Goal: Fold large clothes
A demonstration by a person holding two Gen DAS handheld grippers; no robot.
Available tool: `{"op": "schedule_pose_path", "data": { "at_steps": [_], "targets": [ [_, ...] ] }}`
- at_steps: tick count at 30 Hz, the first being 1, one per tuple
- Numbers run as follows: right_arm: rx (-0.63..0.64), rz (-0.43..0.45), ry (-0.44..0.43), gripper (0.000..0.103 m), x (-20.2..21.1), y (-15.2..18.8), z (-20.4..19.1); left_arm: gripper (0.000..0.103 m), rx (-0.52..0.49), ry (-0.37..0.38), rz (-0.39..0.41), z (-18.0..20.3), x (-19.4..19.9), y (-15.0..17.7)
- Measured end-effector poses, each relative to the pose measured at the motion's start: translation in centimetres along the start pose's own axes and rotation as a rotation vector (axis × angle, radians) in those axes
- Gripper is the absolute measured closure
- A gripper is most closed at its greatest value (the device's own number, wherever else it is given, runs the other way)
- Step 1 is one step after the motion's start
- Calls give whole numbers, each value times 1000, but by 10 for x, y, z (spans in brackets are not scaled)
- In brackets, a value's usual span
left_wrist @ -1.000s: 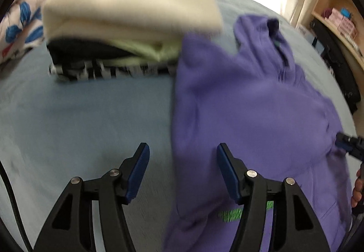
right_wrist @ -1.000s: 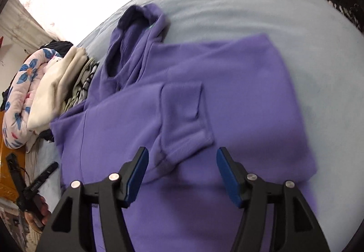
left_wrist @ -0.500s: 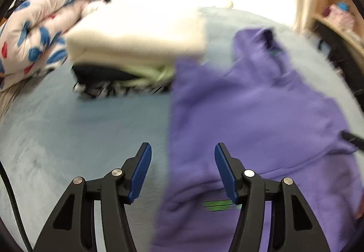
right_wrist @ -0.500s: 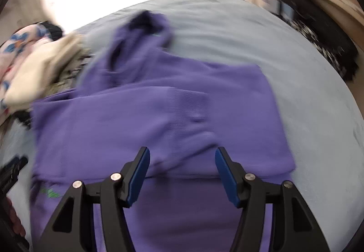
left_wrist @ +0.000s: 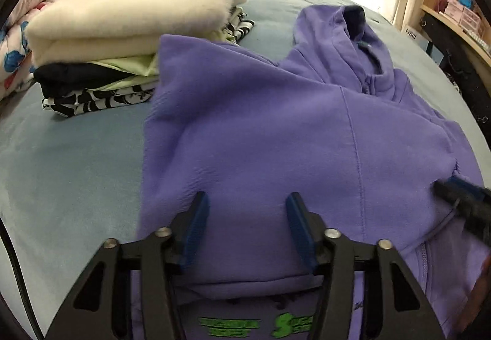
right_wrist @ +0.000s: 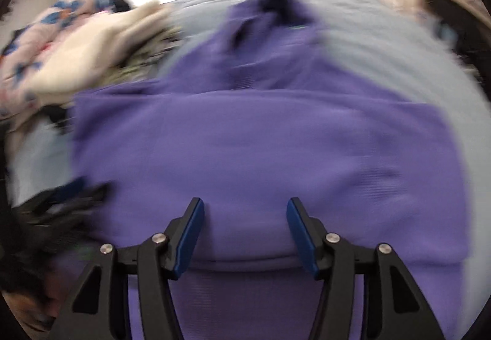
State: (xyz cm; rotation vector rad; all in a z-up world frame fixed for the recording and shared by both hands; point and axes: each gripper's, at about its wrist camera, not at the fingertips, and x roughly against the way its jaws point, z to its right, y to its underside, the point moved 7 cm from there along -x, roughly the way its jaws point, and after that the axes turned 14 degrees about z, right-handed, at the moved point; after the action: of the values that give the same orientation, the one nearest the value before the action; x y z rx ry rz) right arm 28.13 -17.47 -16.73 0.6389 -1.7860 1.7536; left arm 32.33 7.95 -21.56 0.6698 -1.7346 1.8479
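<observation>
A purple hoodie (left_wrist: 276,140) lies flat on the blue-grey bed (left_wrist: 70,162), sleeves folded across its body and hood (left_wrist: 346,24) pointing away. My left gripper (left_wrist: 247,217) hovers low over the near left part of the folded layer. Its jaws are closing, with fabric below the gap and nothing pinched. In the blurred right wrist view, my right gripper (right_wrist: 244,223) hangs over the hoodie (right_wrist: 260,150) near its front fold. Those jaws are closing too, with cloth beneath and none pressed. Each gripper shows in the other's view: the right gripper (left_wrist: 460,196) and the left gripper (right_wrist: 61,202).
A stack of folded clothes (left_wrist: 129,24), cream on top with dark and patterned pieces under it, sits at the far left next to the hoodie. A floral quilt (left_wrist: 18,33) lies behind the stack. Wooden shelves (left_wrist: 454,15) stand at the right.
My left gripper has moved right, from the hoodie's left edge onto its body, and its jaws have narrowed. The right gripper has swung round, so the hoodie now lies square before it.
</observation>
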Motion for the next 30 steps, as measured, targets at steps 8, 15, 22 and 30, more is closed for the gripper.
{"op": "schedule_pose_path", "data": {
  "at_steps": [8, 15, 22, 30],
  "targets": [
    [-181, -39, 9, 74, 14, 6, 62, 58, 46, 42, -29, -10, 10, -2],
    [-234, -16, -21, 55, 44, 15, 58, 44, 58, 22, -12, -14, 45, -4],
    [-272, 66, -46, 55, 100, 12, 50, 43, 86, 23, 13, -18, 98, -3],
    [-267, 134, -48, 54, 161, 14, 38, 37, 90, -9, 59, -21, 173, 6]
  ]
}}
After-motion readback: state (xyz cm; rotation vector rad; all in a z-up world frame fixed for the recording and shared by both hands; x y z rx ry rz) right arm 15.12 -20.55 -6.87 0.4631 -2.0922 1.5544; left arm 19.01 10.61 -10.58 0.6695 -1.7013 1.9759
